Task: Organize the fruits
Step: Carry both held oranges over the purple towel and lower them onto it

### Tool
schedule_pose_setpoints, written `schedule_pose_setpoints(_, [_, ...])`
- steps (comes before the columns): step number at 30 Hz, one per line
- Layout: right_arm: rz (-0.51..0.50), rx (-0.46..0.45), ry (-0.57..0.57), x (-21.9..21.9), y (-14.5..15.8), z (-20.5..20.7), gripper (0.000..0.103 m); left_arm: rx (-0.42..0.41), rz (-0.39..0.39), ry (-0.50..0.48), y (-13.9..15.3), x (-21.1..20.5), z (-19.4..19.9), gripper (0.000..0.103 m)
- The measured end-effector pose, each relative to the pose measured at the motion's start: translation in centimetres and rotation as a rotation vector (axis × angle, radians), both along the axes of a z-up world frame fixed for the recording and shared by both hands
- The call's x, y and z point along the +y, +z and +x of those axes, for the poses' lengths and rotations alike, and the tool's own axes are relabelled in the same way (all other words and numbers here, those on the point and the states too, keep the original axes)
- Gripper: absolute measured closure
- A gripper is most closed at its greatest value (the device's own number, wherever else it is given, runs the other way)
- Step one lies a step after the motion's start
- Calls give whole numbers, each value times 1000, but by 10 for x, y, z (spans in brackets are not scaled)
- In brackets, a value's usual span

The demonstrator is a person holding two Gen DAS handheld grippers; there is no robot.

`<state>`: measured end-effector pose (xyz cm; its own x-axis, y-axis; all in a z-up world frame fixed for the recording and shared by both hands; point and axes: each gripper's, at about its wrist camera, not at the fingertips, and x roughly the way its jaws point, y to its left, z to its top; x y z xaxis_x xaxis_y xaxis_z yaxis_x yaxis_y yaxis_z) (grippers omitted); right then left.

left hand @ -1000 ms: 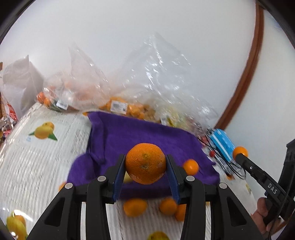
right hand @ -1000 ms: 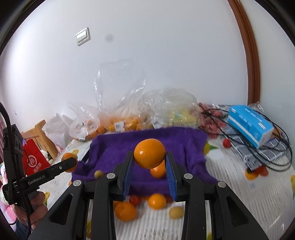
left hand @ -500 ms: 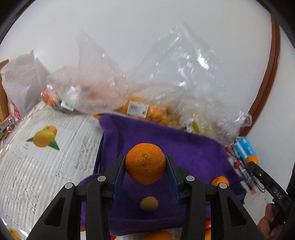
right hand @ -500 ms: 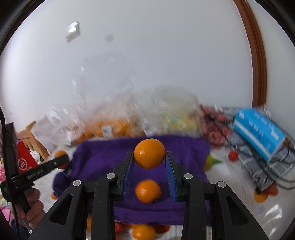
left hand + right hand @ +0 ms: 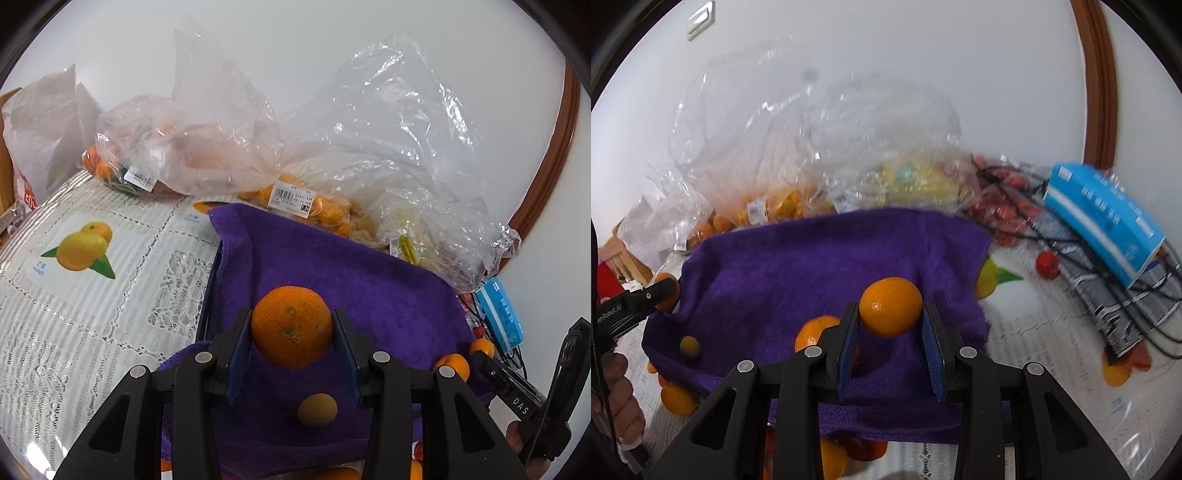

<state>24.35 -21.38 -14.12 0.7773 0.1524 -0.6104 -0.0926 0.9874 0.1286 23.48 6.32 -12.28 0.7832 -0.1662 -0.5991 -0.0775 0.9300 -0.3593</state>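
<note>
My left gripper is shut on a large orange and holds it over the purple towel. My right gripper is shut on a smaller smooth orange, also over the purple towel. On the towel lie a small brownish-yellow fruit and an orange; in the right wrist view these are the small fruit and the orange. The left gripper shows at the right wrist view's left edge.
Clear plastic bags of fruit stand behind the towel by the wall. A blue box lies on cables and striped cloth at the right, with a red fruit nearby. Loose oranges lie before the towel on the lace tablecloth.
Both grippers have moved forward over the purple towel with their oranges held. The towel and the bags behind it now fill more of both views.
</note>
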Motion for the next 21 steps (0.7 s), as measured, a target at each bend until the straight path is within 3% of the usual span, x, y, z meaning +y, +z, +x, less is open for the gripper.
schedule_pose_setpoints(13, [-17, 49, -5, 5, -11, 9, 69, 61, 57, -31, -11, -12, 9, 62])
schedule_pose_setpoints(21, [-55, 24, 5, 11, -7, 5, 69, 35, 91, -30, -6, -16, 5, 63])
